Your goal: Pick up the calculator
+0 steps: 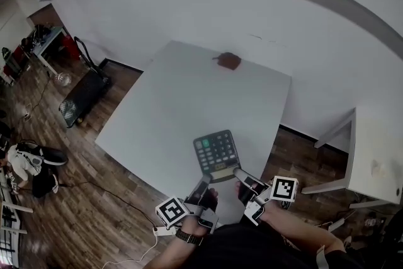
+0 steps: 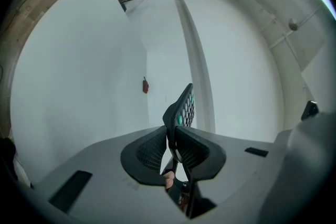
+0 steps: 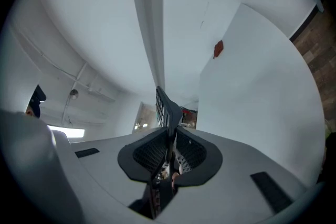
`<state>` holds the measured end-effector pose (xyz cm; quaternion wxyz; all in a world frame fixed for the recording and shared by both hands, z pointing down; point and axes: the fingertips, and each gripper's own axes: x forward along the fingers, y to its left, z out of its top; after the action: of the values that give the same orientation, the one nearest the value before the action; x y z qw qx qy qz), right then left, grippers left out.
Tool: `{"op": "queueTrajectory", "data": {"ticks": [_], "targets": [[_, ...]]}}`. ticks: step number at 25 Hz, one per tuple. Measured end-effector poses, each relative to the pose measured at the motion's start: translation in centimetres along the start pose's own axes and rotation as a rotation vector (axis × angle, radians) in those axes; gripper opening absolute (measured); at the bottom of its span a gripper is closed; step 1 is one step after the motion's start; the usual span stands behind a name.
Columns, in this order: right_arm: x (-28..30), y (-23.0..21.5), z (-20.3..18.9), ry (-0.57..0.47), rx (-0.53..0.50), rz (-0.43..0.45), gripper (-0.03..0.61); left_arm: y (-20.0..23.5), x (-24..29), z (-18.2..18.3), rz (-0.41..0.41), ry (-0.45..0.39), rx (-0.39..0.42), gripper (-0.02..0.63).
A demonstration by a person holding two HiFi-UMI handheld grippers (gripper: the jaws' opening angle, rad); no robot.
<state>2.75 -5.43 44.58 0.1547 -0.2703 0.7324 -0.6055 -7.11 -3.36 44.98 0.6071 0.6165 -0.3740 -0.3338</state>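
Observation:
A dark calculator (image 1: 216, 154) with green keys hangs over the near edge of the white table (image 1: 189, 91). Both grippers grip its near edge. My left gripper (image 1: 205, 181) is shut on the near left corner and my right gripper (image 1: 241, 173) is shut on the near right corner. In the left gripper view the calculator (image 2: 182, 107) shows edge-on, pinched between the pads of the left gripper (image 2: 171, 134). The right gripper view also has the calculator (image 3: 165, 106) edge-on, clamped in the right gripper (image 3: 170, 136). Whether it touches the table I cannot tell.
A small brown object (image 1: 228, 60) lies at the table's far edge. A second white table (image 1: 378, 154) stands to the right. On the wooden floor at the left are a black case (image 1: 82, 97), cables and shoes (image 1: 34, 157).

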Motion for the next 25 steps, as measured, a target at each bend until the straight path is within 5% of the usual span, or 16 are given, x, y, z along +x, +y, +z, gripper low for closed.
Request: {"op": "queueTrajectory", "data": {"ticks": [10,25], "targets": [[0.1,5.7,-0.3,-0.027,-0.115,0.124,0.058,-5.7,-1.9,1.0,-0.089,-0.013,0.14,0.06],[0.7,6.2,-0.1,-0.015,-0.118,0.126,0.057,-6.3,-1.8,1.6,-0.092,-0.018,0.148,0.06]]}}
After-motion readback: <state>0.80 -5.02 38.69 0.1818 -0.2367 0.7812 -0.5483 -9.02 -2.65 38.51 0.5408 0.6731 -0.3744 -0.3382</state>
